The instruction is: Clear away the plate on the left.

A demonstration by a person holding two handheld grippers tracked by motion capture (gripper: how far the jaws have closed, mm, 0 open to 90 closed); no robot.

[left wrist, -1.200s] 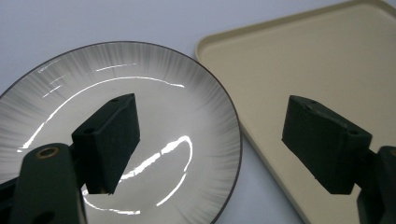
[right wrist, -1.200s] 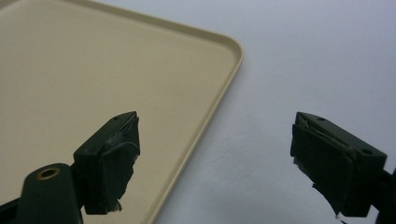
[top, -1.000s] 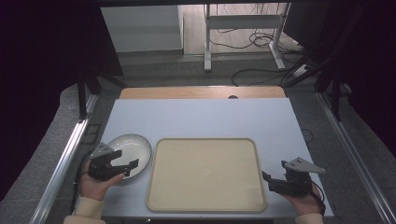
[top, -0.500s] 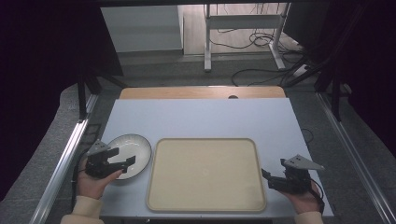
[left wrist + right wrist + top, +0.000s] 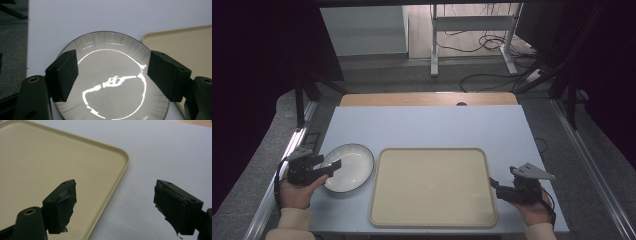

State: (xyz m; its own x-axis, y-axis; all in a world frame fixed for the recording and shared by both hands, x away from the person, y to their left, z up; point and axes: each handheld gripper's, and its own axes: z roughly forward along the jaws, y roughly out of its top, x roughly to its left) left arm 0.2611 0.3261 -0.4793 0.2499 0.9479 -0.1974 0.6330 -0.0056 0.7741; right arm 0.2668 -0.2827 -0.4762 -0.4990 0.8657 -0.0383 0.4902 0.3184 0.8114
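Your left claw (image 5: 333, 165) is spread wide with nothing pinched in it. Its jaws have just been closing in a little, but the pads (image 5: 63, 75) stand clear of anything. In the left gripper view they hang over the near half of the round shiny grey plate (image 5: 112, 82), one pad at each side of its glossy middle. From the high view the claw tips reach in over the plate's left rim, and your hand (image 5: 297, 192) sits just off that edge.

The plate (image 5: 354, 160) lies flat on the pale blue-grey tabletop (image 5: 427, 127), near its front left corner. It sits just beside the left edge of the big beige rectangular tray (image 5: 432, 187); whether they actually touch is hard to call.

Your right claw (image 5: 493, 186) is spread open too, holding nothing. It sits low at the tray's right edge, pointing in toward it. In the right gripper view its left pad (image 5: 63, 205) is over the tray's corner area (image 5: 50, 157) and the other pad is over bare tabletop (image 5: 162, 150).
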